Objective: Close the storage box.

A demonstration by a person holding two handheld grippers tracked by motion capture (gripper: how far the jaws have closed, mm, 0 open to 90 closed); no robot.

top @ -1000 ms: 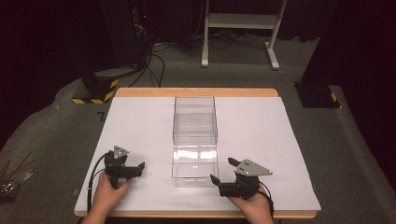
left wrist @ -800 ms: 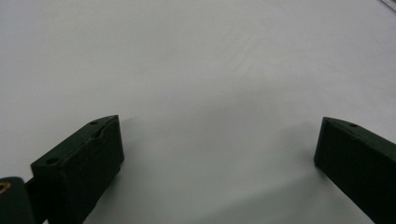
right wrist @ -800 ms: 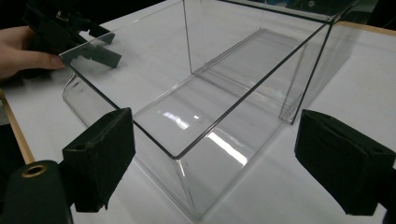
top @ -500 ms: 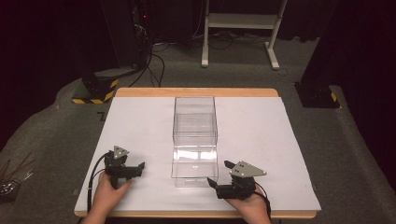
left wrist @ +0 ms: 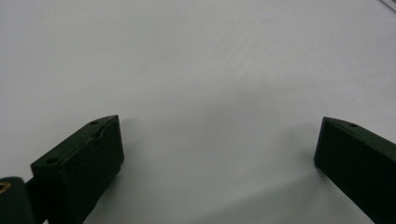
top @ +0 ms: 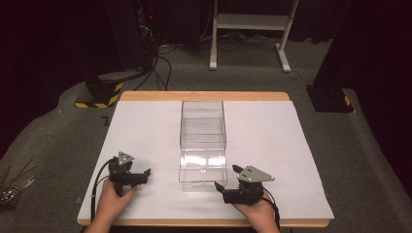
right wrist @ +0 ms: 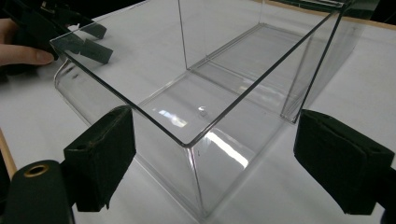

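Clear plastic makes up the 1 box [top: 203, 145] on the white tabletop [top: 272, 141], standing at its middle with the open top up; 1 inner wall splits it into 2 compartments. 2 tongs lie near the front edge, 1 in each hand. The left tongs [top: 142, 175] rest well left of the box, jaws wide with bare tabletop between them. The right tongs [top: 227, 177] sit just beside the box's near right corner, jaws wide, that corner [right wrist: 187, 142] between them, not touching.
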